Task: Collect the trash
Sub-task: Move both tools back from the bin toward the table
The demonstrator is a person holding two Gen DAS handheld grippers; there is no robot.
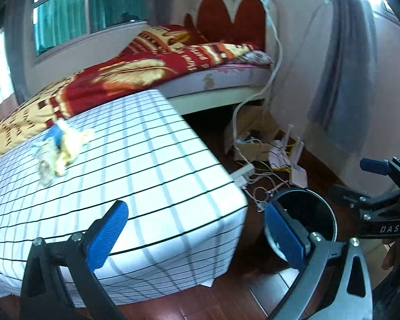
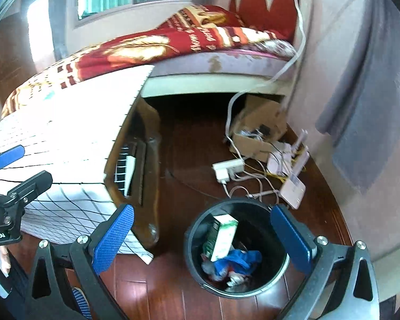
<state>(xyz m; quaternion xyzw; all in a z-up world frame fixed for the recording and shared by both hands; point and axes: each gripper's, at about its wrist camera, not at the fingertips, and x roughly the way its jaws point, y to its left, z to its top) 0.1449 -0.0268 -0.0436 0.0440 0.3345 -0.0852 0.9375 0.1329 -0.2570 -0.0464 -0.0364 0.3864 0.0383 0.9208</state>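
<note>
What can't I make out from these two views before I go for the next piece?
- Trash on the table: left view, motion-blurred; item types unclear.
- Same trash: right view, washed out by glare on the cloth.
- Bin bottom: right view, the carton and blue wad cover what lies beneath.
- Bin contents: left view, dark interior, partly behind the left tool.
- Box contents: both views, too small.

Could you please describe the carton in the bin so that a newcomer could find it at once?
Start at the table under the checked cloth; on the wooden floor off its corner stands a round black bin. Inside it, a green and white carton stands tilted, the only boxy thing there, above crumpled blue trash.
</note>
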